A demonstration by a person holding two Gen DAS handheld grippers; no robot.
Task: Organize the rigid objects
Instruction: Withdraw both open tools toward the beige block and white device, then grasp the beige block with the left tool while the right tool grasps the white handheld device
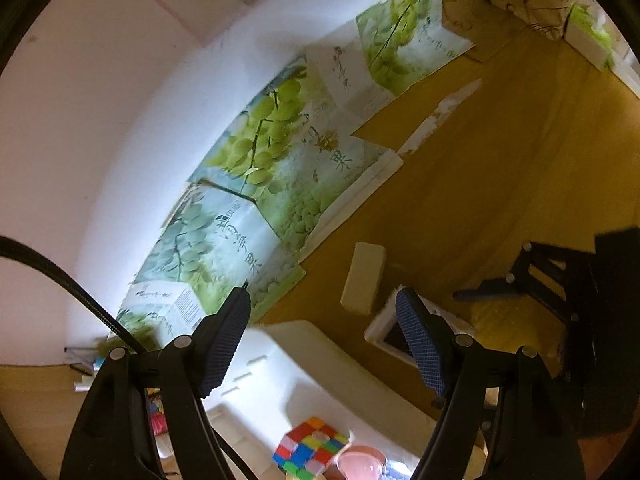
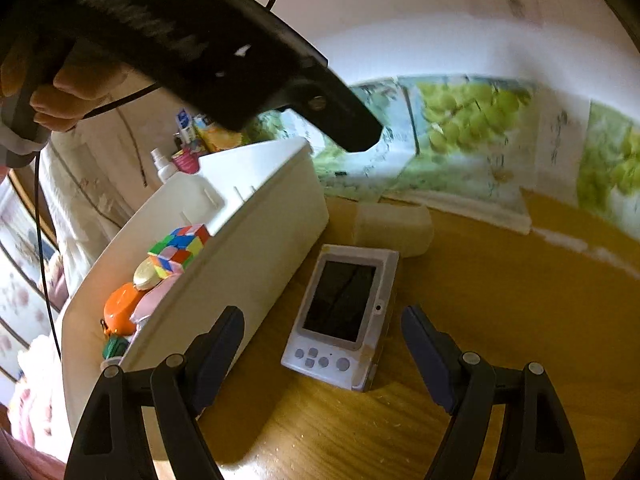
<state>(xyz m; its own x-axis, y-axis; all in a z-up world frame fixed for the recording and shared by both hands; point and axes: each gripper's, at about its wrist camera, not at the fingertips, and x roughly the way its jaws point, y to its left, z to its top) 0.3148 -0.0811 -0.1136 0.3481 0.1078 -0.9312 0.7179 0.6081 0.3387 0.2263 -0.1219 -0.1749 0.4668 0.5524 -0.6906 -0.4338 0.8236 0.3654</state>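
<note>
A white handheld game console (image 2: 344,316) with a dark screen lies flat on the wooden table, just ahead of my open right gripper (image 2: 324,344), whose jaws hold nothing. Behind the console sits a cream rectangular block (image 2: 394,230). To its left stands a white storage bin (image 2: 240,264) holding a colourful puzzle cube (image 2: 180,250), an orange object (image 2: 120,308) and other small items. My left gripper (image 1: 324,340) hangs open and empty above the bin (image 1: 280,380), the console (image 1: 390,336) and the block (image 1: 364,278). The cube (image 1: 310,446) shows below it.
Green grape-print boxes (image 1: 256,184) line the white wall at the table's back edge. The left gripper's black body and the hand holding it (image 2: 72,92) cross the upper left of the right wrist view. Bottles and clutter (image 2: 188,148) stand behind the bin.
</note>
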